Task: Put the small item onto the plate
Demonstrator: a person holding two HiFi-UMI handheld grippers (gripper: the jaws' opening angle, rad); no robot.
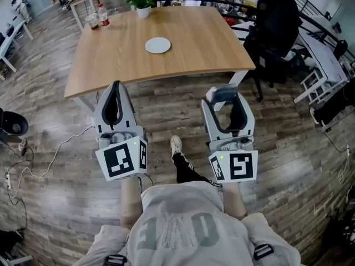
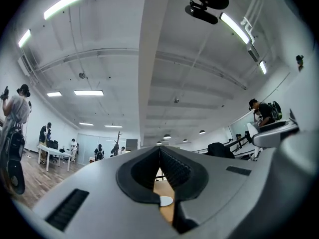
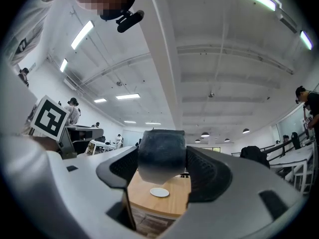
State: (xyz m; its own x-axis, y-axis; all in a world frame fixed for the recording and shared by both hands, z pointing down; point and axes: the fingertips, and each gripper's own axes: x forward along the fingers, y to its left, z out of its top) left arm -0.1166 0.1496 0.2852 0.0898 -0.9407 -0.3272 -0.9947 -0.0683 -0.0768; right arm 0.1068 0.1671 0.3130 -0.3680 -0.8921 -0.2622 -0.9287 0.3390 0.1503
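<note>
A white plate (image 1: 158, 45) lies on the wooden table (image 1: 194, 49) ahead; it also shows small between the jaws as plate (image 2: 166, 200) and plate (image 3: 159, 192). My right gripper (image 1: 224, 95) hovers over the floor in front of the table, shut on a small dark grey item (image 1: 220, 93). In the right gripper view, that gripper (image 3: 161, 159) clamps the dark item (image 3: 161, 151) between its pads. My left gripper (image 1: 116, 86) is also short of the table, its jaws closed together with nothing between them; in its own view, the left gripper (image 2: 159, 151) shows the tips touching.
A potted plant (image 1: 141, 1), a bottle (image 1: 103, 15) and a cup (image 1: 92, 21) stand at the table's far edge. A black chair with a bag (image 1: 275, 29) stands right of the table. Cables (image 1: 50, 159) trail on the wood floor at left. My shoe (image 1: 176, 145) is between the grippers.
</note>
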